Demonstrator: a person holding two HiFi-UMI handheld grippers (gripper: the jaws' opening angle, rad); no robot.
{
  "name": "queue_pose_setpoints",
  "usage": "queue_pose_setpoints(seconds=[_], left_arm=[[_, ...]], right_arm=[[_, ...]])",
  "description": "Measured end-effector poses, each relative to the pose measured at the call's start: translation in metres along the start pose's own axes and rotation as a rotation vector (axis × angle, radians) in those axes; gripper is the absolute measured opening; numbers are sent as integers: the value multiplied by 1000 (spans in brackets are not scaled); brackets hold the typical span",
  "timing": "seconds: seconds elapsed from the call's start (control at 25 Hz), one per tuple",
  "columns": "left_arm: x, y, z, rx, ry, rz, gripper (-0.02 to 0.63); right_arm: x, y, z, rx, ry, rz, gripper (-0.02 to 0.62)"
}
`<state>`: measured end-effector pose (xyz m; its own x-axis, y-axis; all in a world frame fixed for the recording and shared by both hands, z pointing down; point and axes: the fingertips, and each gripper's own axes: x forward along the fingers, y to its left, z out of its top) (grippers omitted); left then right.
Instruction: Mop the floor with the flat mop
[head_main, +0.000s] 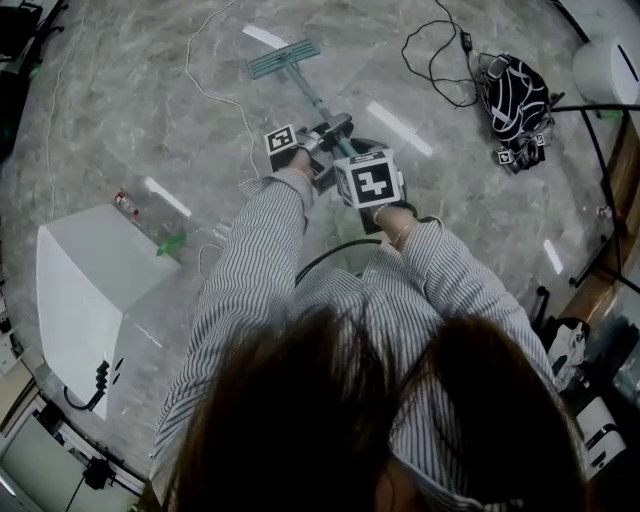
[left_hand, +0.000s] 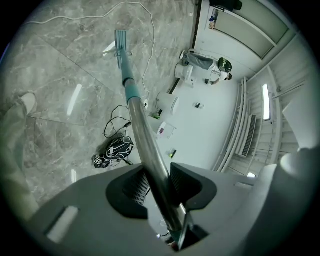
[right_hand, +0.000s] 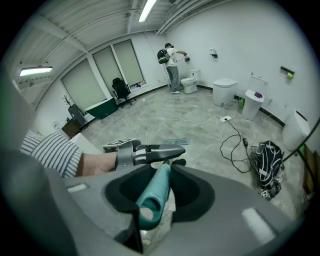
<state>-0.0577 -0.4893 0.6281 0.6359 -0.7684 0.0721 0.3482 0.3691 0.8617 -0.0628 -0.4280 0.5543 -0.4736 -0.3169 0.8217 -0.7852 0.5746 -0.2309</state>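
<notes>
We found the left gripper (left_hand: 156, 176) clenched on the metal pole of the flat mop (head_main: 284, 58), and the right gripper (right_hand: 159, 181) likewise on its teal grip. Its head lay flat on the floor (head_main: 130, 110) ahead. We judged mopping under way, coverage undeterminable.

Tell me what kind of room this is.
Likely a large office-style hall mocked up as a bathroom: toilets along the white wall, marble-look tiled floor, an office chair by the windows.

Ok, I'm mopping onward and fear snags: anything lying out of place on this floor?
Yes. A white cable trails loose over the floor close to the flat mop, and a black cable sprawls beside a bag dumped there. Either could snag.
</notes>
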Motion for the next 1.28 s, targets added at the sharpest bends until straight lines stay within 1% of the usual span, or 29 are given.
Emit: queue_pose_setpoints(seconds=[0.12,0.24,0.32,0.44,0.56,0.76,0.92,1.08,1.28], left_arm=[[-23,18,-29,13,14,12,137],[-49,43,-65,15,31,25,137],[-69,63,-89,16,44,35,135],[-107,96,-130,36,84,76,133],[-142,125,-172,47,117,94,135],[-197,170,-239,42,123,103,132],[-247,204,-293,0,134,115,123],[-281,227,-335,-30,137,122,118],[-303,250,-378,-29,132,101,118]], right_arm=[[-19,14,-34,10,-5,-6,123],[-39,29,-78,19,-4,-14,123],[-52,41,-111,27,-3,-21,123],[-73,64,-166,45,-2,-37,121],[-98,85,-218,89,-15,-56,120],[-140,118,-300,141,-9,-72,120],[-172,153,-365,150,25,-78,120],[-201,173,-410,155,38,-75,120],[-229,182,-454,169,12,-78,120]])
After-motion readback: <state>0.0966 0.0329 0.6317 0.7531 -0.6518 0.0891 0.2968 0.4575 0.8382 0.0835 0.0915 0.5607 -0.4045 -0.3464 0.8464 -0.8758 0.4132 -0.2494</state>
